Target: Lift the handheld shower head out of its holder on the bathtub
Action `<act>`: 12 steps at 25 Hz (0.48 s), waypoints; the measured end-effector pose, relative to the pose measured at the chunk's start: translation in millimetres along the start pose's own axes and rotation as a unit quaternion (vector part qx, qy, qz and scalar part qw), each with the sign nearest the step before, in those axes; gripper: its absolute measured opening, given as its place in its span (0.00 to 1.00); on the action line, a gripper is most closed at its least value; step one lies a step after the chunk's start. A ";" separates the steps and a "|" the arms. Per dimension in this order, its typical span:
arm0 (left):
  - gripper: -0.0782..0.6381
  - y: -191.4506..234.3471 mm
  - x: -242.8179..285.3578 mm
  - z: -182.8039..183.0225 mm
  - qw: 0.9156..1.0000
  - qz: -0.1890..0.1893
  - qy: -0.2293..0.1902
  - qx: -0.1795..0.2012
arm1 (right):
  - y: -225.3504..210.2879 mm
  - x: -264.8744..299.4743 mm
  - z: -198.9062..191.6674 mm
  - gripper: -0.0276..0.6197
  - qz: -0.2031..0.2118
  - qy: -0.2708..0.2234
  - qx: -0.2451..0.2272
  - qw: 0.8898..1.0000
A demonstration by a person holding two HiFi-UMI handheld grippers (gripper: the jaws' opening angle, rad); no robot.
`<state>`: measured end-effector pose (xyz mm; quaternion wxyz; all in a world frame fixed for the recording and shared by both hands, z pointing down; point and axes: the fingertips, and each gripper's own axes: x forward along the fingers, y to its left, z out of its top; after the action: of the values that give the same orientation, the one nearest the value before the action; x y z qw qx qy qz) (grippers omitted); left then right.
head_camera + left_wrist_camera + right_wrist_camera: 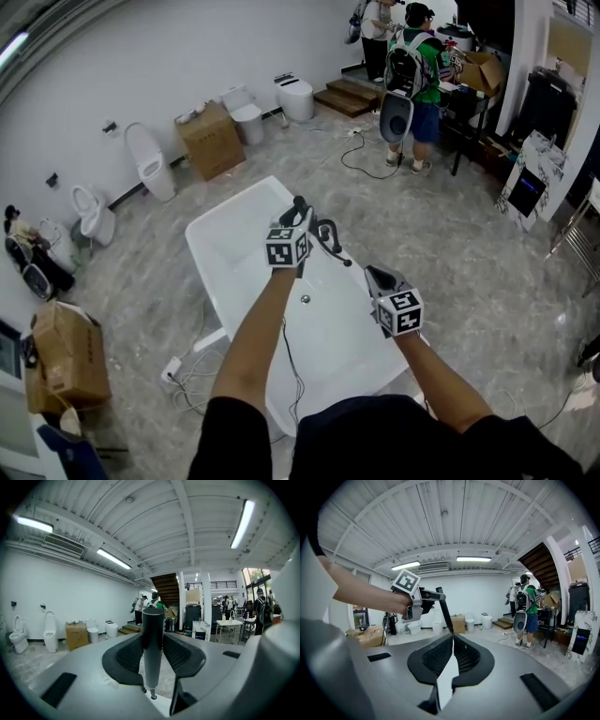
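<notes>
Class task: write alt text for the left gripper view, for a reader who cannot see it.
The left gripper is shut on the upright grey shower head handle. Beyond it is a white showroom with toilets, a box, stairs and people.

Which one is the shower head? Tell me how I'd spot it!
Find the big white bathtub in the middle of the grey floor. Over it, the left gripper is clamped on the shower head. It is a slim, dark stick, nothing like the round white toilets along the wall.
</notes>
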<state>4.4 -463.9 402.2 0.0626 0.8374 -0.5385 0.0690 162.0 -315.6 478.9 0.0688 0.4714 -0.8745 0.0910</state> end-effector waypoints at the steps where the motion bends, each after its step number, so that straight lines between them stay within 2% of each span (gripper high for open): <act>1: 0.29 0.2 -0.6 -0.7 1.000 0.000 -0.001 -0.002 | 0.5 -0.7 -0.7 0.05 -0.002 0.002 -0.002 1.000; 12: 0.29 -7.3 8.6 -1.4 1.000 -0.007 0.000 -0.003 | -4.8 -10.0 -3.8 0.04 -0.015 0.007 -0.016 1.000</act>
<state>14.5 -468.3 404.9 0.0652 0.8411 -0.5327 0.0668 171.6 -309.2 480.9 0.0836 0.4828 -0.8681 0.0791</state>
